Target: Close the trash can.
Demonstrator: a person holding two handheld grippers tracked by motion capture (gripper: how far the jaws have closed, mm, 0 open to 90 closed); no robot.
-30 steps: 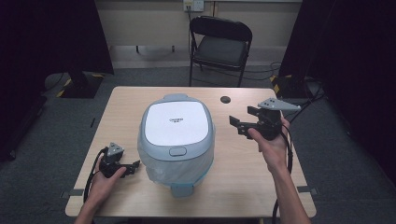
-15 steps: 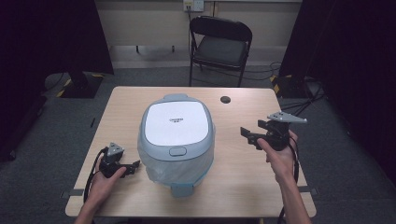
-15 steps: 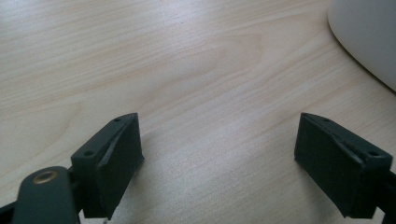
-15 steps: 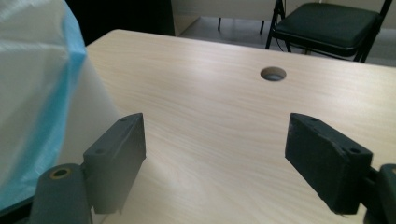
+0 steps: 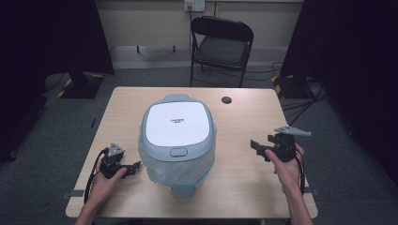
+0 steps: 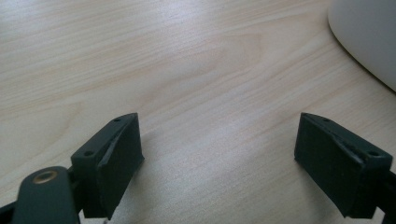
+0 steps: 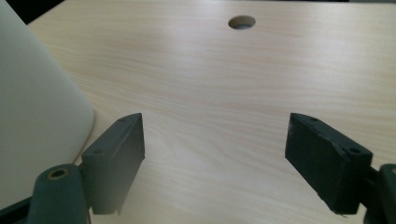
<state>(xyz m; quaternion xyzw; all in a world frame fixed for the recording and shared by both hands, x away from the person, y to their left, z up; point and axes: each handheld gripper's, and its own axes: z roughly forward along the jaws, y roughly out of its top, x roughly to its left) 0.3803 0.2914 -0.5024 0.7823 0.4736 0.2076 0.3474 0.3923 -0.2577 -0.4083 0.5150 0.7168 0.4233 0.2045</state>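
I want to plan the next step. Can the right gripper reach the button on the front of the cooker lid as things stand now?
Probably yes. The right gripper is open and sits on bare table beside the cooker. The button faces up on the lid, with nothing lying between them.

In the left gripper view the pale rounded plastic rice cooker (image 6: 369, 37) is cut off by the top right corner. In the right gripper view its wall (image 7: 37, 121) runs off the left edge. In the high view the lid's small dark lettering (image 5: 177, 120) is too small to read.
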